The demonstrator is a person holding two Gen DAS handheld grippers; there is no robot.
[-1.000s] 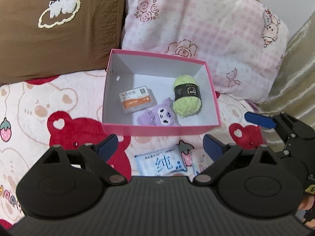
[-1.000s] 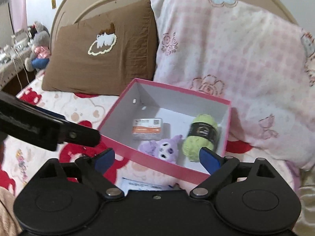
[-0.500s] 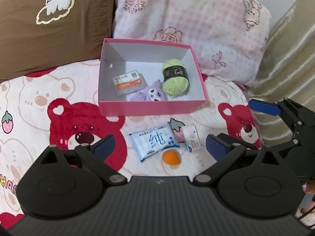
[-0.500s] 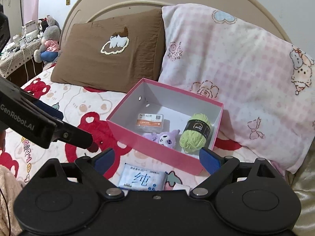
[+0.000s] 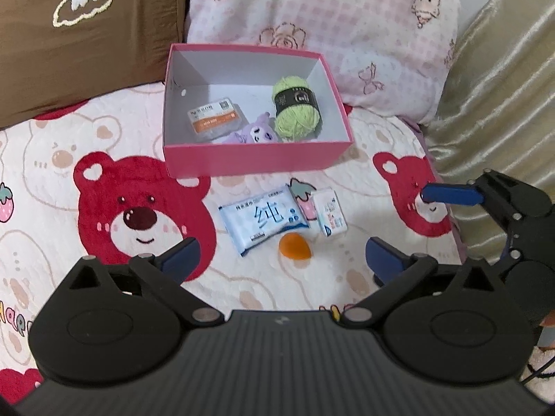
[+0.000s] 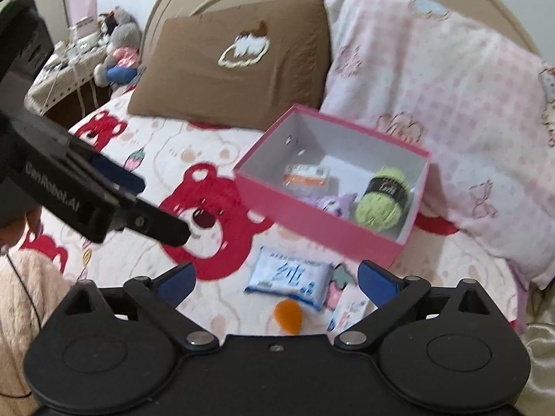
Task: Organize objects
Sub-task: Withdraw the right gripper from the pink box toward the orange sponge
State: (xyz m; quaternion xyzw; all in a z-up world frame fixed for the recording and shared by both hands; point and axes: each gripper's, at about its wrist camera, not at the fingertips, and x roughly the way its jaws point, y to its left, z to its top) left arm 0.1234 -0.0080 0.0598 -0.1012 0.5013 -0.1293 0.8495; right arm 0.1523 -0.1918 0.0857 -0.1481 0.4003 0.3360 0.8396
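Your left gripper (image 5: 279, 254) has just been opening and its jaws now stand wide apart with nothing between them, hovering over the bear-print bedspread (image 5: 69, 145). Take the pink box (image 5: 256, 159) as your landmark in this left wrist view: inside it lie a small orange-labelled packet (image 5: 213, 118) at the left, a green yarn ball (image 5: 295, 111) at the right, and a purple plush toy (image 5: 255, 134) against the near wall between them. Just in front of the box, on the bedspread, lie a blue wipes pack (image 5: 262, 220), a small white packet (image 5: 329, 211) to its right, and an orange ball (image 5: 294, 246) nearest you. Your right gripper (image 5: 451, 194) shows at the right edge, well right of the box.

In the right wrist view, your right gripper (image 6: 275, 277) has also been opening and is released, empty. The box (image 6: 312, 218) sits ahead, against the pink pillow (image 6: 451, 104); the wipes pack (image 6: 289, 277), the orange ball (image 6: 288, 313) and the white packet (image 6: 348, 308) lie in front of it. Your left gripper (image 6: 114, 187) reaches in left of the box.
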